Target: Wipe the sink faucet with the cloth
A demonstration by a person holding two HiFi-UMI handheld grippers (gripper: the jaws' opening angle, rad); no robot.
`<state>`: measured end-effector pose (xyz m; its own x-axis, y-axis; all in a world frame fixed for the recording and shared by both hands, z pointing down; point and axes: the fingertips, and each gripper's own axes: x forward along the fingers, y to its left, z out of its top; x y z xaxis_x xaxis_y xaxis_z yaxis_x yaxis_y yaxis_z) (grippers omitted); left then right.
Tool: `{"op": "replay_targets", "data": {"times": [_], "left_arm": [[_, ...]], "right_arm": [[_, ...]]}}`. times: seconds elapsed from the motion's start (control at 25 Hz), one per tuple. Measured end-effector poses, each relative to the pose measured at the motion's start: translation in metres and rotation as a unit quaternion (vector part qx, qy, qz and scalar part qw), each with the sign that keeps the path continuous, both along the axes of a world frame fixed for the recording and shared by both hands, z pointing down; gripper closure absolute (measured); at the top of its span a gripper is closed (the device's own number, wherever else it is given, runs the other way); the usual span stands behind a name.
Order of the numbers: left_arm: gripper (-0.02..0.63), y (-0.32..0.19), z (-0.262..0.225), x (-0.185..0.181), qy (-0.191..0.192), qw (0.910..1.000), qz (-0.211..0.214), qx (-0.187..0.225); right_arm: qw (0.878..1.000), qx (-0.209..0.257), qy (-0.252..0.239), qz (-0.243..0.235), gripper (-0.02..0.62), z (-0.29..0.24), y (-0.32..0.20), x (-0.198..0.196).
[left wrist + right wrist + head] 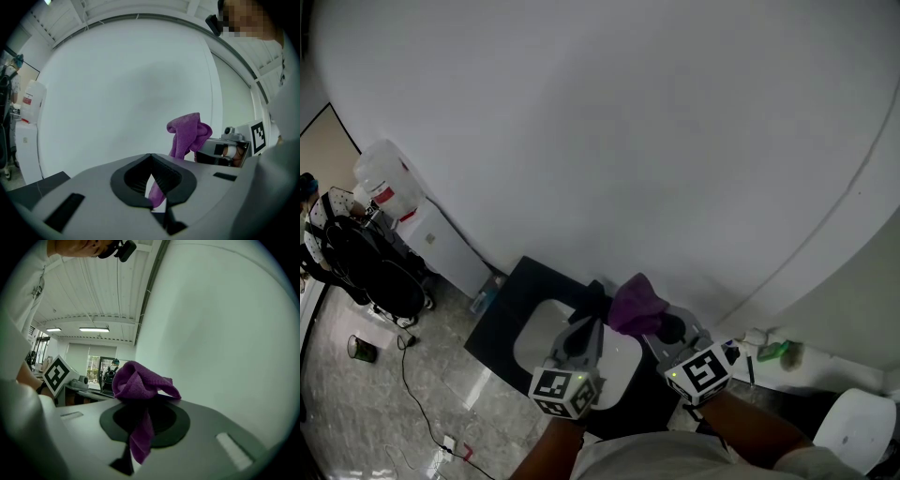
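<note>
Here, a person stands over a white sink (528, 339) set in a dark counter (508, 305) against a bare white wall (628, 141). Each hand holds a two-jaw gripper, and a purple cloth (636, 302) is carried between them.

The right gripper (652, 323) is clenched on the cloth. Its own view shows the fabric bunched in a loose crown above the jaws, with a tail trailing down through them. The left gripper (593, 300), just beside it, appears to pinch another strip of the same cloth — a purple sliver fills the narrow slit between its nearly closed jaws in the left gripper view.

Holding the cloth at two points looks like a way to gather it into a firmer pad, or to pass it from one gripper to the other, before it meets metal.

Both grippers hover above the far side of the basin with their tips raised toward the wall, roughly where a tap would be expected. The faucet itself cannot be picked out in any view — it may lie under the cloth and grippers. On that reading, the wiping is not yet under way, and the next move calls for lowering the cloth onto the fixture.

Well apart to the left, a water dispenser (389, 192) stands by the wall with a bystander (333, 239) near it. A small green object (773, 352) lies to the right of the counter.
</note>
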<state>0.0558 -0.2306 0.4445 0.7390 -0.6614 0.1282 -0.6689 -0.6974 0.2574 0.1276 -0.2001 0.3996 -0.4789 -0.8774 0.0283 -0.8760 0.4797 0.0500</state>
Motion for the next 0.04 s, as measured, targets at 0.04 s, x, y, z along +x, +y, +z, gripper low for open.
{"op": "replay_targets", "data": {"times": [0.04], "left_arm": [[0.6, 0.0014, 0.0002, 0.0007, 0.0, 1.0, 0.001, 0.0]], "right_arm": [[1.0, 0.003, 0.001, 0.002, 0.561, -0.0013, 0.0012, 0.0006]]}}
